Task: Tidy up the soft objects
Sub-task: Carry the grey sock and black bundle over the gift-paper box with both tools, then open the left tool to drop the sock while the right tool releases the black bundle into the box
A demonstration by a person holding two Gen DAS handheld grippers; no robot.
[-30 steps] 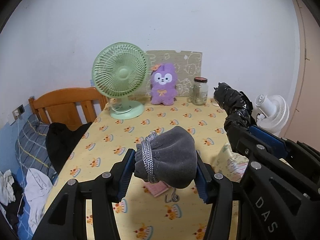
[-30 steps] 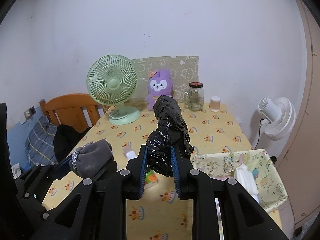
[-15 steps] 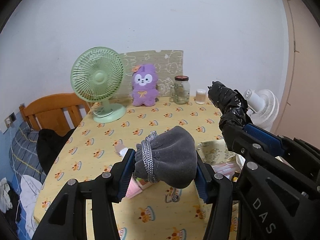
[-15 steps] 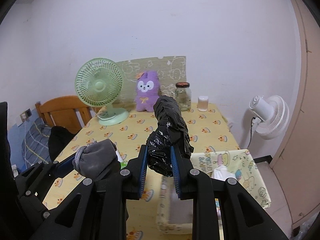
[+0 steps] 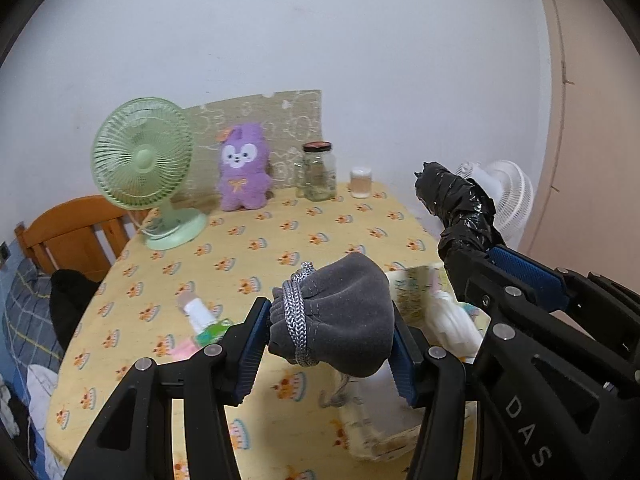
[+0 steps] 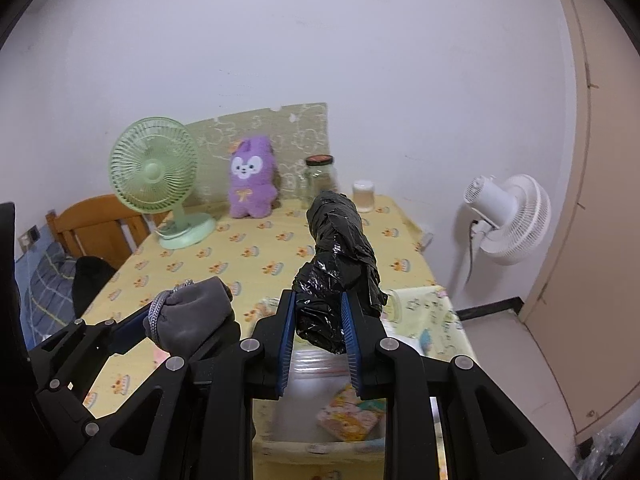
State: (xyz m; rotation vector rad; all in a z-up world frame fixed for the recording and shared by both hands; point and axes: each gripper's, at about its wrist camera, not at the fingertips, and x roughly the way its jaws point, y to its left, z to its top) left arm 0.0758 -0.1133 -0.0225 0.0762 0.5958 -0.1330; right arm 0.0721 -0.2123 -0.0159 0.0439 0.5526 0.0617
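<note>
The left gripper (image 5: 329, 340) is clamping a gray drawstring pouch (image 5: 340, 324) while the right gripper (image 6: 318, 338) is clamping a black plastic bag roll (image 6: 338, 256) above the fabric storage bin (image 6: 430, 308).

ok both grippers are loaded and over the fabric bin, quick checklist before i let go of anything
1. Left gripper grip on the grey pouch: ok, clamped between both pads.
2. Right gripper grip on the black plastic bundle: ok, pinched at its lower end, the rest sticks up and forward.
3. Fabric bin under the right gripper: ok, its open top shows below the jaws.
4. Pouch over the bin: cannot tell, the view is blurred; it seems near the bin's left edge.
5. Room in the bin: ok, though a small patterned pack lies inside.
6. Pouch's cord free of the pads: cannot tell.
</note>
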